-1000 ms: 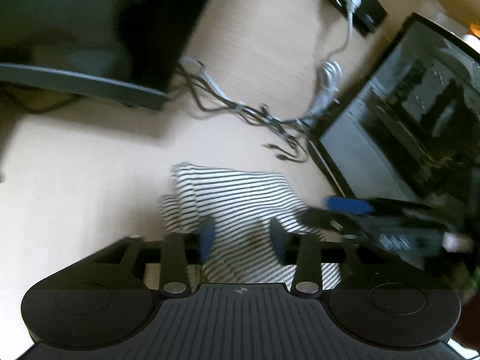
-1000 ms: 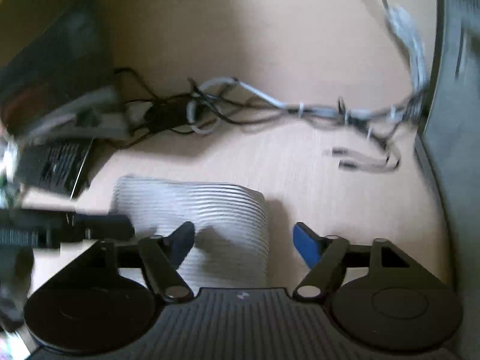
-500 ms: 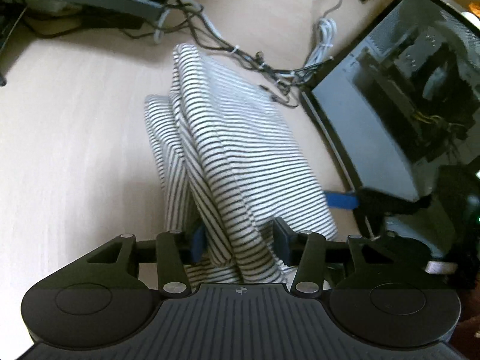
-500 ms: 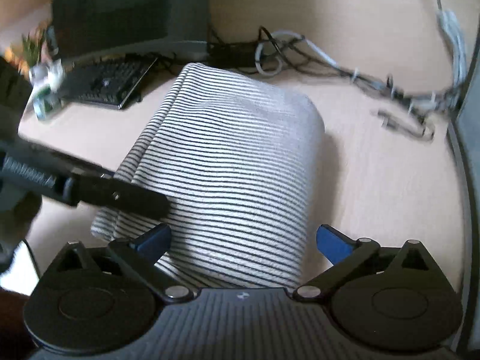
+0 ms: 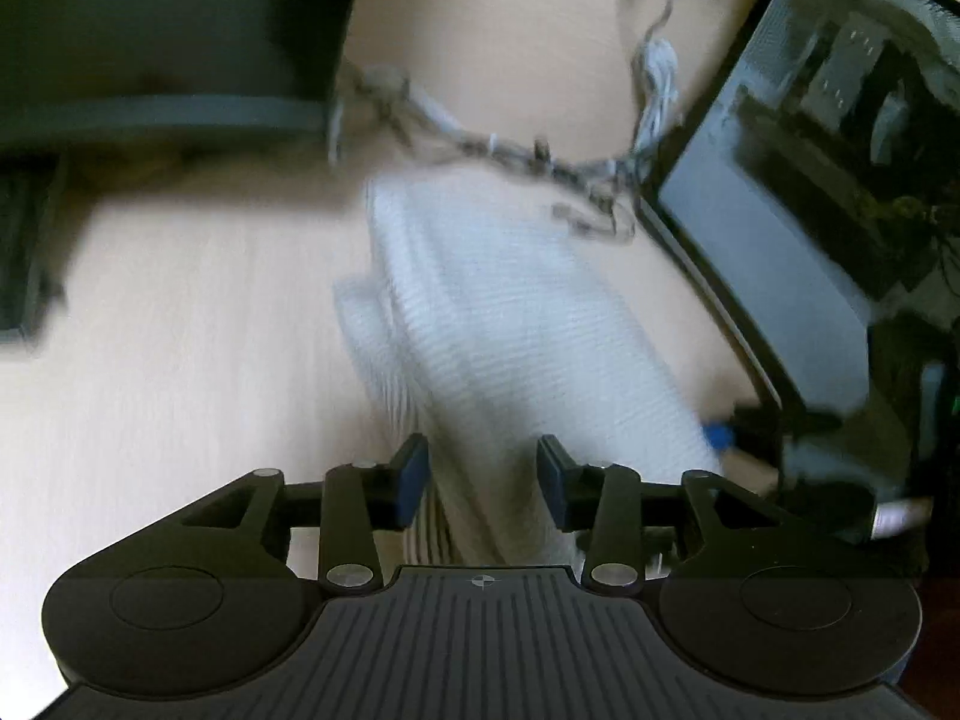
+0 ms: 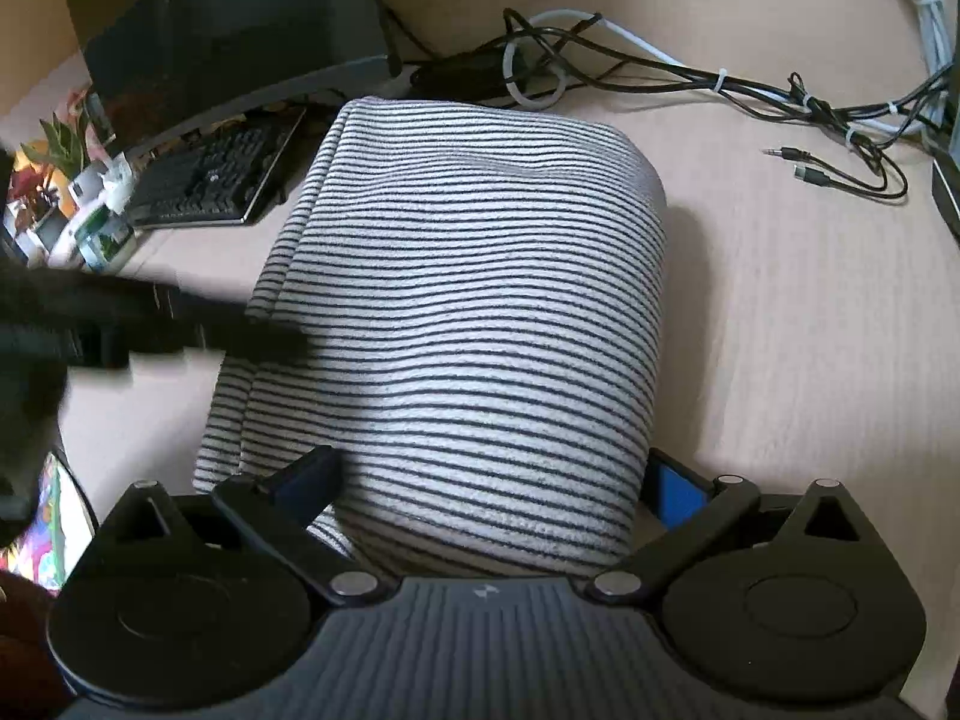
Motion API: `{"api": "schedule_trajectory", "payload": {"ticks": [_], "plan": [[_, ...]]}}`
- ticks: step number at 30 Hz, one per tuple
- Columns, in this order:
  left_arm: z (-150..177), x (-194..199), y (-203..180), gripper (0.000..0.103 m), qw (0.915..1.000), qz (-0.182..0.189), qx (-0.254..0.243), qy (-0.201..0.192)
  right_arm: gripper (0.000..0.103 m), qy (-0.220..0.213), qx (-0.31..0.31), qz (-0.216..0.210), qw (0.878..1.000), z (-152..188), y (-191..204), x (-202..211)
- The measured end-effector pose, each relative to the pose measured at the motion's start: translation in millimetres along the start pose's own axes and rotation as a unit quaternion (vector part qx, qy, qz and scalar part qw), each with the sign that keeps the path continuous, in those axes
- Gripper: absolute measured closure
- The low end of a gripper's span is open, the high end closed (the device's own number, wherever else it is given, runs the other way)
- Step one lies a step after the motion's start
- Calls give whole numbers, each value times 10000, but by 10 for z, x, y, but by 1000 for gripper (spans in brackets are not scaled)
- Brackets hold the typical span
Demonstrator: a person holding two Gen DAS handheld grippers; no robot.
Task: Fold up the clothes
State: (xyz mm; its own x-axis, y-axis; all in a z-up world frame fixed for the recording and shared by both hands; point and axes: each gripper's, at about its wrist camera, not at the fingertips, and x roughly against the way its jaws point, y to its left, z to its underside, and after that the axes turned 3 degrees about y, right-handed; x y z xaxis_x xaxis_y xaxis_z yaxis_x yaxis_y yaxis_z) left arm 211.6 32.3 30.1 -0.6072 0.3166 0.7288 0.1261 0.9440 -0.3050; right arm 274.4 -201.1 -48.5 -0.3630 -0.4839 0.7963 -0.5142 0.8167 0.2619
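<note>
The striped garment [image 6: 456, 324] lies folded into a thick, soft-edged bundle on the pale wood-grain desk [image 6: 810, 360], a knit with thin dark lines on white and a rounded fold along its right side. The right gripper [image 6: 489, 480] stands spread to its widest just above the bundle's near end, its blue-padded fingers [image 6: 678, 489] flanking the cloth without pinching it. The left gripper [image 5: 483, 477] has been closing its jaws around a raised ridge of the fabric; the motion-blurred view does not settle whether the pads press it (from the right wrist view its dark arm reaches over the bundle's left edge). Behind the garment trail tangled black and white cables [image 6: 660, 69], with a dark monitor [image 6: 228, 30] and keyboard [image 6: 210, 180] at the left and a glass-sided computer case [image 5: 798, 192] at the right.
</note>
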Motion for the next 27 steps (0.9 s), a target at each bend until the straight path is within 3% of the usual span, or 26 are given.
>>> {"api": "schedule_trajectory", "payload": {"ticks": [5, 8, 11, 15, 19, 20, 21, 24, 27], "plan": [[-371, -82, 36, 58, 9983, 366, 89, -437, 0, 50, 160, 12, 9999, -11, 77, -36], [-497, -318, 95, 58, 9991, 232, -14, -356, 0, 147, 39, -111, 9998, -55, 22, -24], [-571, -583, 203, 62, 9998, -11, -153, -162, 0, -51, -49, -127, 9999, -84, -10, 87], [-626, -650, 460, 69, 9996, 121, 177, -161, 0, -503, 45, 81, 9987, -124, 21, 232], [-618, -625, 522, 72, 9990, 38, 338, -293, 0, -191, 68, 411, 9990, -102, 67, 57], [-605, -554, 516, 70, 9986, 47, 422, -319, 0, -143, 39, 392, 9991, -89, 74, 29], [-587, -473, 496, 61, 9982, 62, 483, -351, 0, -126, 34, 394, 9991, -75, 73, 19], [-489, -210, 371, 23, 9978, 142, 494, -420, 0, -95, 26, 398, 9992, -49, 70, 6], [-381, -222, 344, 18, 9979, 253, 569, -153, 0, -68, 30, 391, 9992, -37, 75, 0]]}}
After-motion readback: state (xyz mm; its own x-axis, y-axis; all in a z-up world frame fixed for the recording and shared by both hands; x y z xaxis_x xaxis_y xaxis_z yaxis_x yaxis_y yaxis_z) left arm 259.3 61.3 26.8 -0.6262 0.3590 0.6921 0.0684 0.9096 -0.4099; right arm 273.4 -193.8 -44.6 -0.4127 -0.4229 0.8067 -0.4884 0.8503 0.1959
